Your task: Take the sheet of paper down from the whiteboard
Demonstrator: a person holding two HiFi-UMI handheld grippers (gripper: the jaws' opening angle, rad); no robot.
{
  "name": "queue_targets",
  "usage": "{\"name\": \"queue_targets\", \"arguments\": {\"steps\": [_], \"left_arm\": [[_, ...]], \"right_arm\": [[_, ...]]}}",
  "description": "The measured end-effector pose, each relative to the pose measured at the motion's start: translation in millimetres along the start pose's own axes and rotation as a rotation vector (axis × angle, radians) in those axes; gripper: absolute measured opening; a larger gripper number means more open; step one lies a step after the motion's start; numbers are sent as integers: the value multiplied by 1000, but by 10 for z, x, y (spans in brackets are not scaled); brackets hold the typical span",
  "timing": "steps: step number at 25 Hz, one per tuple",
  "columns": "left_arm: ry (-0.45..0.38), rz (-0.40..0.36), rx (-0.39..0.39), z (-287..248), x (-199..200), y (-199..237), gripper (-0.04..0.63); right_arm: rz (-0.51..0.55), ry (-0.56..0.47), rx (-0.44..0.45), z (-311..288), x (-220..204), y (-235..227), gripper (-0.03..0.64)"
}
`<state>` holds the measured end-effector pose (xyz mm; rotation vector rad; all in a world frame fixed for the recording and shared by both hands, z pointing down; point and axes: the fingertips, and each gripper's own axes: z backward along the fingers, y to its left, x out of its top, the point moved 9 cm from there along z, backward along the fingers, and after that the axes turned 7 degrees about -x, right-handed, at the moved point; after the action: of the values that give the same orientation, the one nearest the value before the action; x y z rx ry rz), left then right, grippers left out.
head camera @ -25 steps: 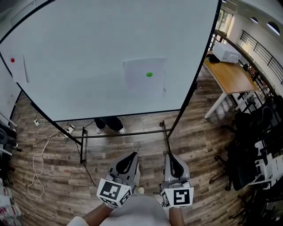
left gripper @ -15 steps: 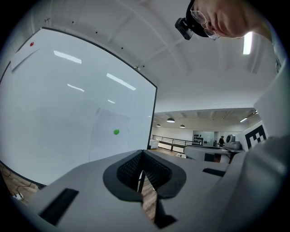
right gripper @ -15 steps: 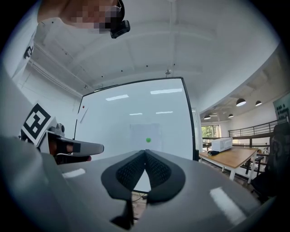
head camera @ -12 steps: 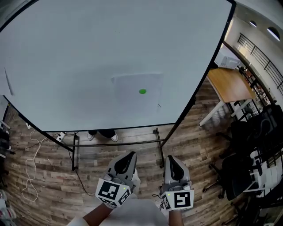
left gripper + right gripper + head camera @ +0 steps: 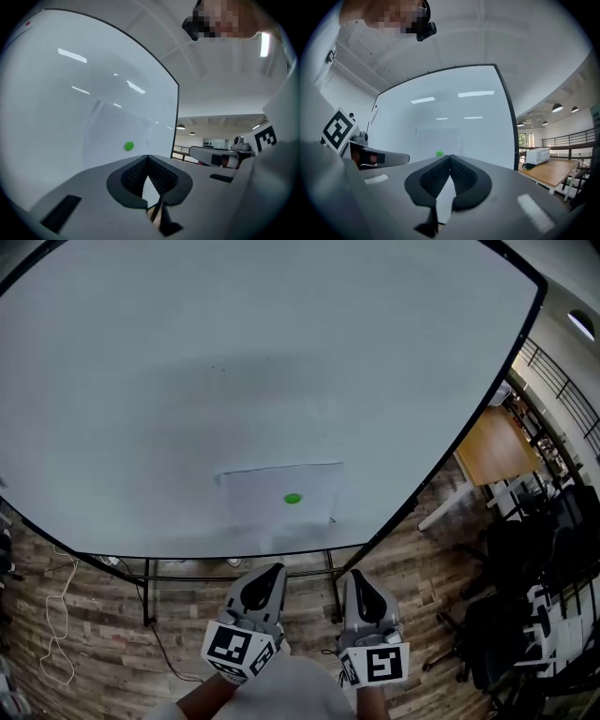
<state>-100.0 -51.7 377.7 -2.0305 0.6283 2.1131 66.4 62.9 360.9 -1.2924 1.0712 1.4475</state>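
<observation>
A white sheet of paper (image 5: 281,495) hangs low on the big whiteboard (image 5: 234,371), pinned by a green round magnet (image 5: 292,499). Both grippers are held side by side in front of the board, a short way back from it. My left gripper (image 5: 265,578) is shut and empty, its tips pointing at the sheet's lower edge. My right gripper (image 5: 357,583) is shut and empty too, a little right of the sheet. In the left gripper view the sheet (image 5: 117,131) and magnet (image 5: 128,146) lie just above the closed jaws (image 5: 147,158). The right gripper view shows the sheet (image 5: 438,139) straight ahead above its jaws (image 5: 450,158).
The board stands on a black frame (image 5: 333,573) over a wood-plank floor (image 5: 84,662). A wooden table (image 5: 497,442) and black chairs (image 5: 525,559) are at the right. A white cable (image 5: 56,634) lies on the floor at the left.
Both grippers and the head have moved toward the whiteboard. The board fills more of the view and the sheet sits lower and closer to the gripper tips.
</observation>
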Motion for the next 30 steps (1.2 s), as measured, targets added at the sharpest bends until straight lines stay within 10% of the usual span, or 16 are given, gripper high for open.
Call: {"name": "queue_targets", "arguments": {"steps": [30], "left_arm": [[7, -34, 97, -738, 140, 371, 6]], "right_arm": [[-40, 4, 141, -1084, -32, -362, 17]]}}
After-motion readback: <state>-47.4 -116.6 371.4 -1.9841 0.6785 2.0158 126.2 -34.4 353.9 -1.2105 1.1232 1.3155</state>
